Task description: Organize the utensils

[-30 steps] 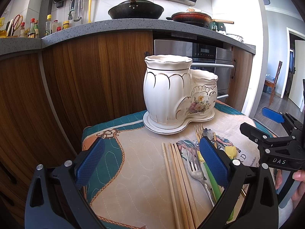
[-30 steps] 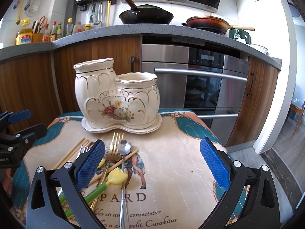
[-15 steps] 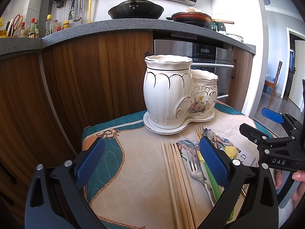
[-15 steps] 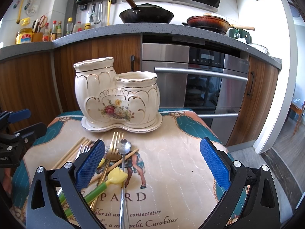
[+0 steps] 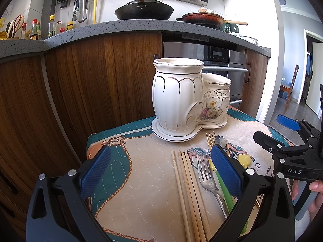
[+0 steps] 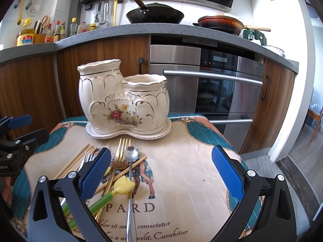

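A cream ceramic two-pot utensil holder [image 5: 187,100] [image 6: 123,100] stands at the back of a cloth-covered table. In front of it lie wooden chopsticks [image 5: 189,193] [image 6: 77,160], a silver fork [image 5: 209,183], a gold fork [image 6: 120,157], a silver flower-headed spoon [image 6: 131,155] and a green utensil with a yellow tip [image 6: 113,191]. My left gripper [image 5: 161,171] is open and empty, above the chopsticks and cloth. My right gripper [image 6: 161,171] is open and empty, its left finger over the utensil pile.
The patterned cloth [image 6: 191,171] covers a small table. Wooden cabinets [image 5: 90,80] and a steel oven [image 6: 212,92] stand close behind. The counter holds a wok [image 6: 155,15], a pan and bottles. The right gripper shows in the left wrist view [image 5: 290,151].
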Demonstrator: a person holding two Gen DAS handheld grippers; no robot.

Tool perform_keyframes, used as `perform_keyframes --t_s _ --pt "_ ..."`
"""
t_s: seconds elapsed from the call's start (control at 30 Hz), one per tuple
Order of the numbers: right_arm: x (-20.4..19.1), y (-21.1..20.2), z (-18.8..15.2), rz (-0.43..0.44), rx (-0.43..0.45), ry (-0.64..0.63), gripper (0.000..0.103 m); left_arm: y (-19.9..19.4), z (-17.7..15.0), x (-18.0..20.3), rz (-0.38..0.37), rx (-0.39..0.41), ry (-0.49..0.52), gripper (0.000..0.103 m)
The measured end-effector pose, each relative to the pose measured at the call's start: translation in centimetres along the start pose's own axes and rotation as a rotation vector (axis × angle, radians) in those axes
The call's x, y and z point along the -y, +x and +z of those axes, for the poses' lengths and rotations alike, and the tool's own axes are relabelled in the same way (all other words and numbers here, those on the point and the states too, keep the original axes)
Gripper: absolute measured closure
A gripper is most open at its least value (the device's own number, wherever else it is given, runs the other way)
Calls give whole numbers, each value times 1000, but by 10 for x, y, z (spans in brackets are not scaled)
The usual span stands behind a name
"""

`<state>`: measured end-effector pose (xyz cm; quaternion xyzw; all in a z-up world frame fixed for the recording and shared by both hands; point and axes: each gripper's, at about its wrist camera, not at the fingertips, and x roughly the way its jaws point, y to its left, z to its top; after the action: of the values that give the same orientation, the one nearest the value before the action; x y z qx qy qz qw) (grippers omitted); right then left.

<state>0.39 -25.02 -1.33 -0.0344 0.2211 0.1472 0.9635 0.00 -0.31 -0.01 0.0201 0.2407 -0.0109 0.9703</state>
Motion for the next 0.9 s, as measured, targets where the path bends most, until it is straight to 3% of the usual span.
perform_keyframes --t_s 0.3,0.47,0.73,0.9 --pt "0 0 1 -2 -2 3 4 4 0 -1 3 -5 -3 5" --pt "15 -3 1 27 -5 102 4 7 -3 -9 -8 -14 -40 5" --pt "1 -5 -1 131 -120 83 4 14 -4 -25 -53 -61 -106 5" --pt "-15 2 -14 181 -253 84 7 12 -3 -26 -58 -51 -91 5"
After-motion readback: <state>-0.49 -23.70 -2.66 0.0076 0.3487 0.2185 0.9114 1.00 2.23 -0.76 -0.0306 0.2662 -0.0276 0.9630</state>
